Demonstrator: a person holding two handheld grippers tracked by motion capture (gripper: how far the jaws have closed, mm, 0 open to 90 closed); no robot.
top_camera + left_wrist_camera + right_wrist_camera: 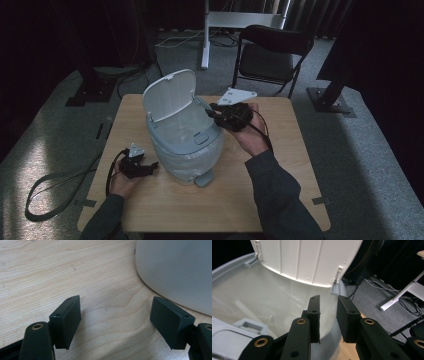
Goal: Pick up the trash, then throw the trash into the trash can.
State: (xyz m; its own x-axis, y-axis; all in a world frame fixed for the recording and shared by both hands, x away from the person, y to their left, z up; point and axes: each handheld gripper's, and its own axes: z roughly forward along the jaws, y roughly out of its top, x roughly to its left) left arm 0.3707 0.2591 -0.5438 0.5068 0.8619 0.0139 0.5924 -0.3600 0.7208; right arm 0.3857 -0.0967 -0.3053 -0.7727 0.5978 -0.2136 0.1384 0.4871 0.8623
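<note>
- One bin (184,145), pale grey with a plastic liner (262,300) inside, stands near the middle of the wooden table (280,165), its white lid (169,95) raised and leaning back.
- One foot pedal (204,178) sticks out at the bin's near base.
- Two grippers are in the scene, one in each of the person's hands.
- At the bin's right rim, the right gripper (212,111) points toward the opening; in the right gripper view its tips (329,305) hang just over the rim's edge, below the raised lid.
- Its two black jaws stand a narrow gap apart with nothing between them; the pads touch neither the rim nor the liner as far as can be told.
- Low at the bin's left side sits the left gripper (154,166), close to the tabletop, tips aimed at the bin's lower wall.
- In the left gripper view (117,315) its two jaws are spread wide over bare wood, holding nothing; the bin's curved wall (175,270) lies just beyond the right-hand jaw, apart from it.
- One folding chair (270,55) stands on the carpet beyond the table.
</note>
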